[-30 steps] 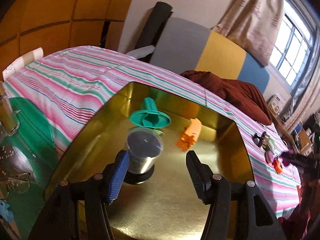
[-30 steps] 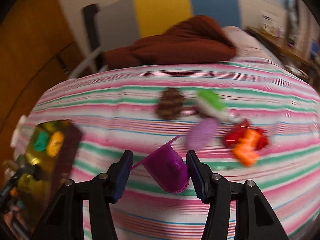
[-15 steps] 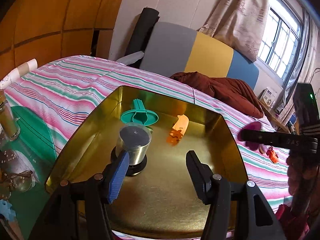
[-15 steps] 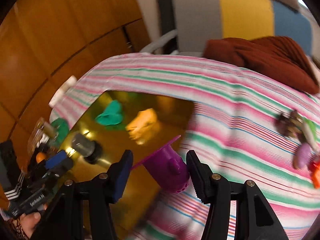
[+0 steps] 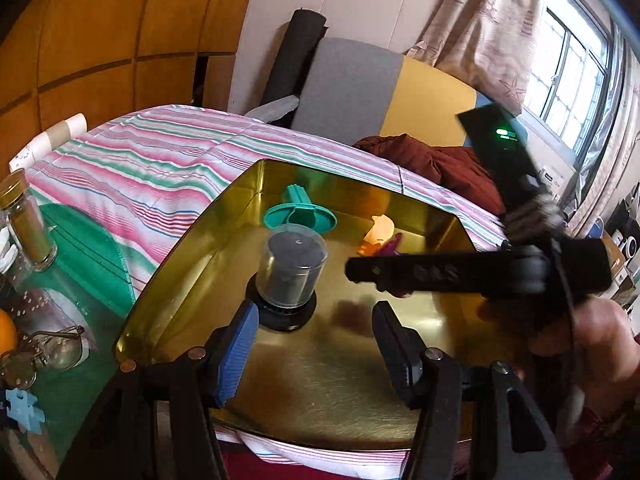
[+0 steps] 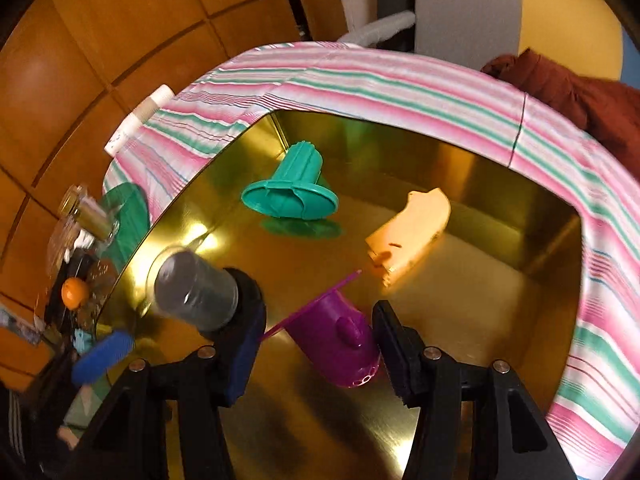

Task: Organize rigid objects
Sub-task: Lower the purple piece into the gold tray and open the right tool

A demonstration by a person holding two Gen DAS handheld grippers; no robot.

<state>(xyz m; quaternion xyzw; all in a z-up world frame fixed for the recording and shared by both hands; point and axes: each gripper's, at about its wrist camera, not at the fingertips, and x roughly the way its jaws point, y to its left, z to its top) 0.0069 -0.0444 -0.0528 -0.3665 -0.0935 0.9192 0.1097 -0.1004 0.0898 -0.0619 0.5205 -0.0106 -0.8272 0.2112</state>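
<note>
Left view: right tool [image 5: 362,270] blurred, hides most of purple plastic cup [image 5: 390,245]. Gold metal tray [image 6: 460,420] near edge cut off in right view.

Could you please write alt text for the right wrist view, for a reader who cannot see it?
The right claw grips a purple plastic cup on its side above a shiny gold metal tray. In the tray lie a teal plastic funnel-shaped piece, an orange plastic block and a clear lidded jar.

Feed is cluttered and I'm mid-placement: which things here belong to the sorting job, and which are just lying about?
Job:
gold metal tray
purple plastic cup in right gripper
teal flanged plastic piece
orange plastic block
clear-capped dark jar

Lying about:
glass spice jar
blue puzzle piece
maroon blanket
</note>
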